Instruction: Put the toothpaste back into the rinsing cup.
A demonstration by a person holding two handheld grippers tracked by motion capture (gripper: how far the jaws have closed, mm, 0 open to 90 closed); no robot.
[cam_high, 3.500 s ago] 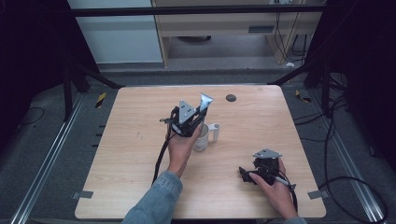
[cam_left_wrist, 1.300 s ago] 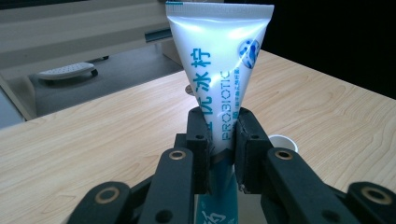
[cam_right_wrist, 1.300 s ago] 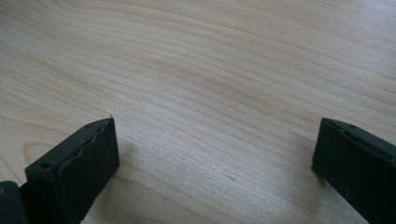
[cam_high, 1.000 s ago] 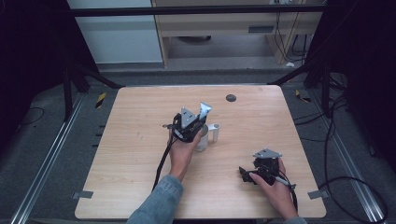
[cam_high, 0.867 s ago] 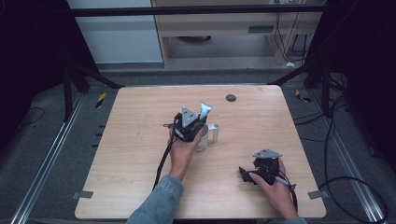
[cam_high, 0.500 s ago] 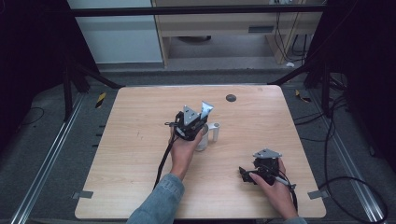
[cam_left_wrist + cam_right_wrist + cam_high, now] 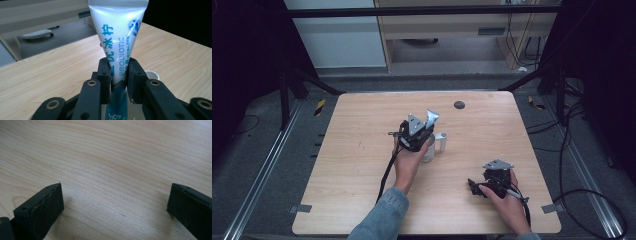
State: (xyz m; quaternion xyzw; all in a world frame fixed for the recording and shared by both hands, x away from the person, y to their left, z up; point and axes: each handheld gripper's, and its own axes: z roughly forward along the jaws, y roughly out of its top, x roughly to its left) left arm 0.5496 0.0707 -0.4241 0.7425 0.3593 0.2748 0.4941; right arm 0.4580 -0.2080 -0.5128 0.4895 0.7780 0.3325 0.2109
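Observation:
A white toothpaste tube [image 7: 117, 32] with blue print stands upright, crimped end up, between the jaws of my left gripper [image 7: 119, 72]. The pads press on its lower part; the jaws have just been opening a little, with the tube still between them. From the high view, the tube [image 7: 432, 118] sticks up out of the left gripper [image 7: 428, 131], right above a pale cup [image 7: 429, 152] near the table's middle. My right gripper [image 7: 473, 187] rests on the wood at the front right, open, with bare table between its jaws [image 7: 115, 202].
A small white cap-like piece [image 7: 442, 141] stands just right of the cup, and it lies beyond the jaws [image 7: 152, 74] in the left gripper view. A dark round spot [image 7: 459, 104] marks the far side of the wooden table [image 7: 357, 150]. Cables trail off the table's right edge.
Since the oldest frame the left gripper has sunk slightly with the tube over the cup. Over the last second nothing visibly moves. The right gripper stays put.

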